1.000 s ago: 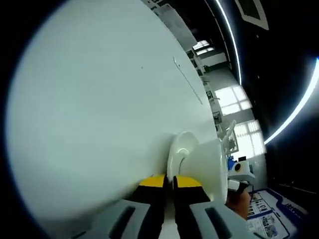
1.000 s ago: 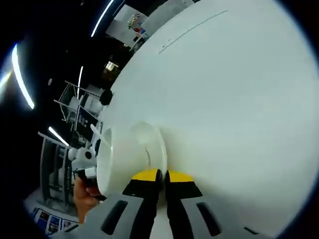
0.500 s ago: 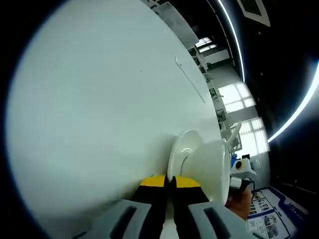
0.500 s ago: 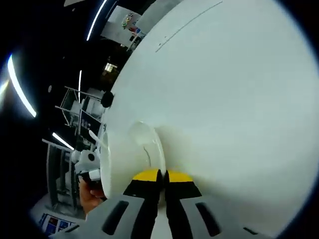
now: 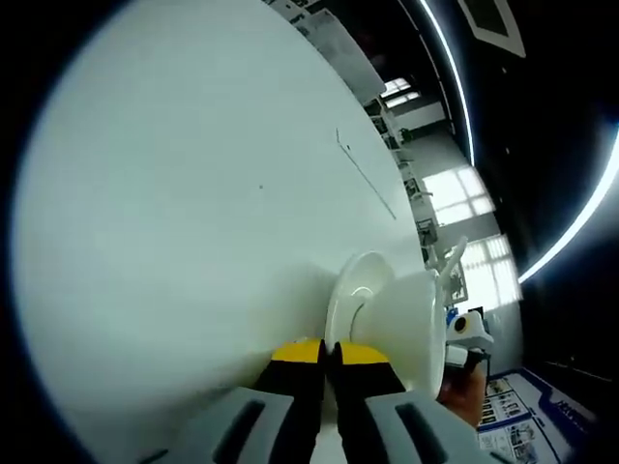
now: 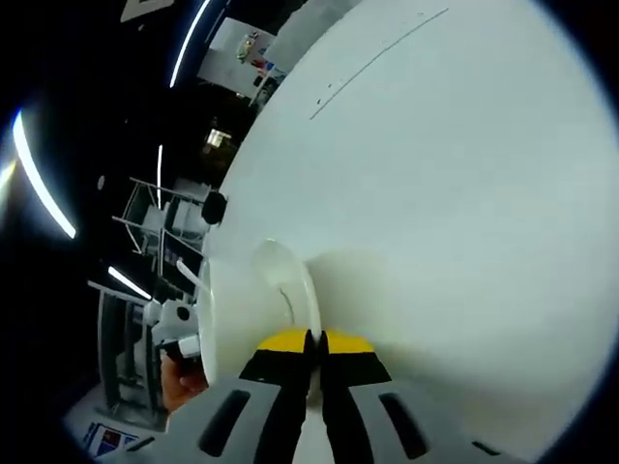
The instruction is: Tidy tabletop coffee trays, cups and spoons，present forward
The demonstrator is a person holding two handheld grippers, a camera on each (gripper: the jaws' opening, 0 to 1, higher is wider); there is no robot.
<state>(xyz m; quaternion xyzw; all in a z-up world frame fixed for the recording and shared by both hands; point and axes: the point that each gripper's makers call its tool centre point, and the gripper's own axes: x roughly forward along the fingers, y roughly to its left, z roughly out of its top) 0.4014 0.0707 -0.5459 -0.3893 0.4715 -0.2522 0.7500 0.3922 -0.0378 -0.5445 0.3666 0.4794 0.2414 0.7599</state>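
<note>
Left tongs point(image 5: 329, 350) are clenched on the saucer point(image 5: 350, 295) rim; right tongs point(image 6: 314, 340) are clamped on the opposite rim. A white cup point(image 5: 406, 319) is seated on the saucer, held over the white desk point(image 5: 193, 213).

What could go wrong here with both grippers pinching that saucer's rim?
The left gripper and right gripper each pinch only the thin rim of the saucer, so it could slip. The cup rests loose on the saucer; uneven hands could tip it onto the table.
</note>
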